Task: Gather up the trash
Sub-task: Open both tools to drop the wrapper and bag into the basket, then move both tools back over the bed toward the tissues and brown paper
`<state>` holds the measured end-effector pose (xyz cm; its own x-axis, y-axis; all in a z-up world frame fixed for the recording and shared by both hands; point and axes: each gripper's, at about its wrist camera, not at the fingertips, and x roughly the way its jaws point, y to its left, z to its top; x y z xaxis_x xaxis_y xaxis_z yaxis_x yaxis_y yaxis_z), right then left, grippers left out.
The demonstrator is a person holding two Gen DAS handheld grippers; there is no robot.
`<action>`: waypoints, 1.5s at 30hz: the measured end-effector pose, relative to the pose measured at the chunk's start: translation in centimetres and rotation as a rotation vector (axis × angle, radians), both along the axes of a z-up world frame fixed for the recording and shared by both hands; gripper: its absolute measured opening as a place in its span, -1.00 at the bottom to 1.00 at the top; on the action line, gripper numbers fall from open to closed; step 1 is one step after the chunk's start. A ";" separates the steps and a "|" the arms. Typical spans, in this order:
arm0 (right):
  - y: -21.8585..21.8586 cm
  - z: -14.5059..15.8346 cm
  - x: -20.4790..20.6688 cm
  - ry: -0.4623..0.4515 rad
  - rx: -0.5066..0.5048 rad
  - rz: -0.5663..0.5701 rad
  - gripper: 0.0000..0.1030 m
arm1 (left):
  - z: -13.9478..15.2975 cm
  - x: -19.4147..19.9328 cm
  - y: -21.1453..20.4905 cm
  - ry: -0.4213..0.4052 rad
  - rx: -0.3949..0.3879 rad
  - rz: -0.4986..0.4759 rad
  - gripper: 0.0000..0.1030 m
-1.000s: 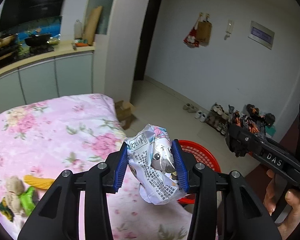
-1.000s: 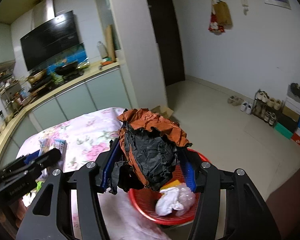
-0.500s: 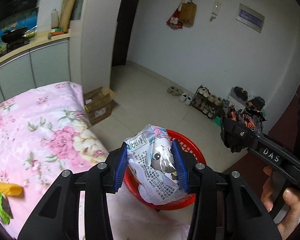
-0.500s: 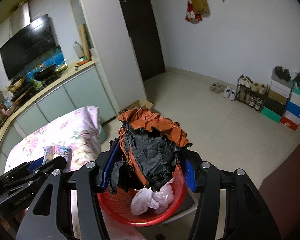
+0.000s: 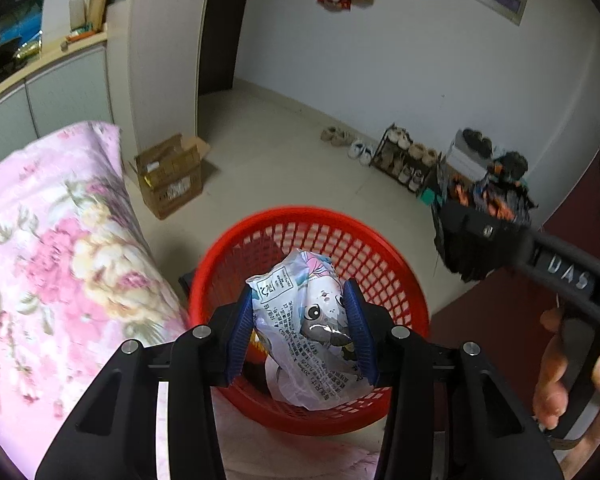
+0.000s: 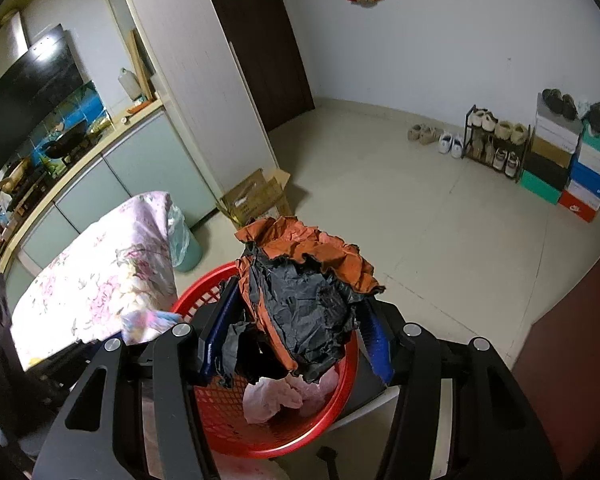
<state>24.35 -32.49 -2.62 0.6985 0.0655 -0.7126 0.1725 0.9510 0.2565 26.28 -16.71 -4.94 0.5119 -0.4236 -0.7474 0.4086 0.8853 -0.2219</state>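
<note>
At the lower centre of the left wrist view, our left tool (image 5: 302, 322) pinches a crumpled snack wrapper (image 5: 306, 328) above the red basket (image 5: 364, 240). In the right wrist view, our right tool (image 6: 296, 334) grips a wad of orange and black paper (image 6: 300, 300) over the same basket (image 6: 220, 412), beside the floral cloth (image 6: 96, 284) at left.

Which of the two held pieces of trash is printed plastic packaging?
The wrapper in the left gripper: glossy, with text and a cartoon. The right gripper holds crumpled orange-black paper.
</note>
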 end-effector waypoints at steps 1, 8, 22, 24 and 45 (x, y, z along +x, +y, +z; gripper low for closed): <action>0.0 -0.2 0.2 0.006 0.001 0.000 0.06 | -0.5 0.1 -0.2 0.007 0.006 -0.002 -0.16; 0.5 -1.6 1.5 0.046 -0.005 0.013 0.22 | -2.0 0.4 -0.9 0.035 0.029 0.002 -0.04; 0.3 -1.2 -0.6 0.022 -0.010 -0.003 0.44 | 1.4 -1.2 2.9 -0.047 0.019 0.120 0.50; 0.8 -0.9 -1.2 0.011 -0.026 0.004 0.44 | 2.3 -1.9 3.8 -0.072 0.017 0.143 0.52; 7.2 2.8 -6.7 -0.120 -0.117 0.099 0.56 | 7.9 -8.6 9.4 -0.209 -0.031 0.234 0.57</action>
<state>17.67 -25.25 0.14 0.7730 0.0596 -0.6316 0.0512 0.9865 0.1557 17.71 -7.30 3.00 0.7394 -0.2974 -0.6040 0.2343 0.9547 -0.1833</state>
